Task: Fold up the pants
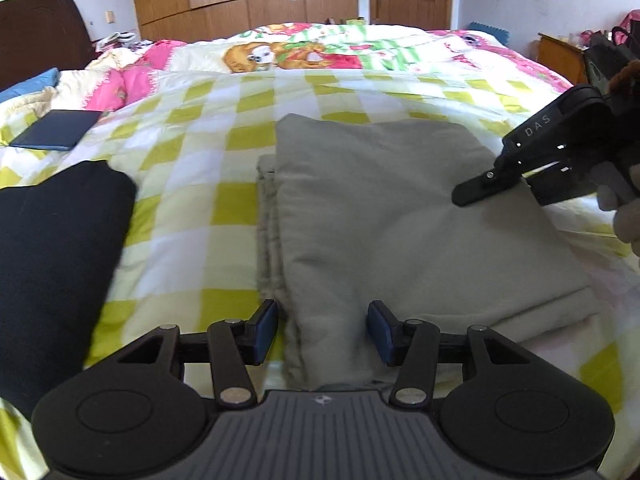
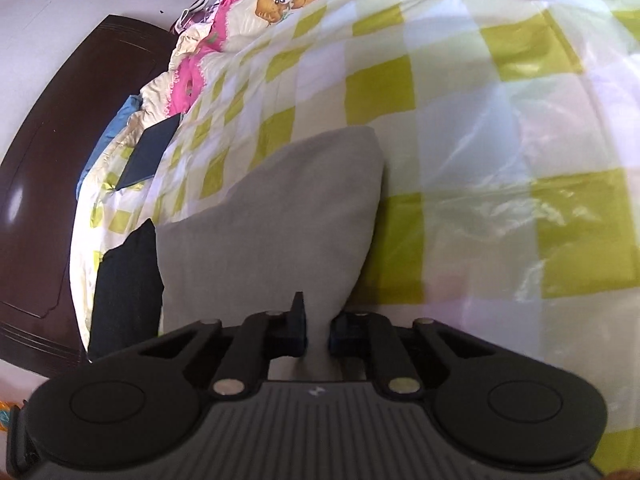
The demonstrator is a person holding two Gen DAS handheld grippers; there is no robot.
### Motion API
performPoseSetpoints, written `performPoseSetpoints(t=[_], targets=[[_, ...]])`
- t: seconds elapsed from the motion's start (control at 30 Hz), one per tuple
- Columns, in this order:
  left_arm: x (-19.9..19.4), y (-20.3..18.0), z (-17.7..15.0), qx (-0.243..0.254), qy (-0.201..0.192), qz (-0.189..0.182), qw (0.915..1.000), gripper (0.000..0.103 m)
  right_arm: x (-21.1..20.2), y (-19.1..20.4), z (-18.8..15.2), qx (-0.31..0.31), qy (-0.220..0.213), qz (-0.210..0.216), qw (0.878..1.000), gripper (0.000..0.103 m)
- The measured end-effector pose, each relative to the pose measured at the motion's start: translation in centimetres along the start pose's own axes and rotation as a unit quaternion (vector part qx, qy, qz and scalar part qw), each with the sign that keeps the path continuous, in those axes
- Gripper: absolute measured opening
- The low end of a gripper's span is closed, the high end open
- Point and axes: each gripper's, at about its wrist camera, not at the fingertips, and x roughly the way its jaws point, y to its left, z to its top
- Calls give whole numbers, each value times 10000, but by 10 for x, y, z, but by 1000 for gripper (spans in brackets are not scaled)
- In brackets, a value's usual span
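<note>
Closest in, the left gripper (image 1: pixel 323 332) is seen with its blue pads spread wide, nothing held between them. The near edge of the folded grey fleece-like pants (image 1: pixel 384 216) sits right between and just ahead of those pads, with a stack of layered edges showing on the left pad's side.

The right gripper (image 2: pixel 318 330) is narrowed down onto a pinch of that same grey fabric, which bunches up and rises toward the pads in the right wrist view, so a fold of cloth looks to be held there. From the left wrist view it's reached in from the right side, over the far-right part of the bundle.

Handling-wise, the pants are judged soft, limp and light, a bit thick now that they're layered. No stiffness can be counted on, so a grip on one layer only would probably let the stack peel apart. The stacked edge near the left pad is probably the best place to be grabbed, all layers at once.

Left of the left gripper a dark navy folded garment (image 1: pixel 48 264) is lying on the yellow-and-white checked bedspread (image 1: pixel 208 128). Farther out, a flat dark blue booklet-like thing (image 1: pixel 56 134) is seen, then a cartoon-print quilt (image 1: pixel 304 48).
</note>
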Motion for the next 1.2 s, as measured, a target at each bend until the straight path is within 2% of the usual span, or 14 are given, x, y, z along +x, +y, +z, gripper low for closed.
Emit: performPoseSetpoints(t=[0.13,0.23,0.27,0.3,0.4,0.43,0.5,0.57,0.67,0.83,0.93,1.03,1.1,1.2], targets=[[3,-41,3,108,-61,-397,9991,61,-38,-33,7,18,-128,-327,9994,8],[10,-75,9,71,-58,-850,9963,61,-66,-56,19,-14,-279,-784,9965,11],[11,-86,11,132,-71,-952,9953,62,-72,-63,25,-97,-230,-1002,9946,19],[12,-97,14,225,-102,-1005,9946,62,-78,-66,29,-178,-238,-1246,9918,32],[9,-113,26,427,-119,-886,9951,62,-109,-61,32,-695,-815,-1991,9741,34],[6,-114,30,437,-135,-800,9957,62,-118,-56,31,-805,-1044,-2058,9697,34],[-2,-114,39,446,-235,-617,9968,62,-128,-45,26,-954,-1349,-1808,9695,34],[-7,-118,48,542,-385,-471,9967,62,-118,-33,23,-1150,-1380,-1544,9715,34],[5,-129,65,780,-482,-267,9954,62,-83,-23,26,-1375,-1286,-1569,9695,33],[45,-137,79,798,-193,-131,9965,62,-42,-47,28,-1107,-1066,-1715,9731,32],[60,-140,76,953,-68,-70,9954,63,-46,-52,25,-1013,-1164,-1596,9750,32],[64,-137,73,886,-69,-106,9960,64,-60,-49,22,-965,-1240,-1583,9748,32],[62,-136,74,842,-83,-110,9964,64,-72,-41,14,-1023,-1311,-1611,9728,34],[60,-135,75,843,-98,-94,9963,64,-91,-30,-6,-1090,-1340,-1424,9746,34]])
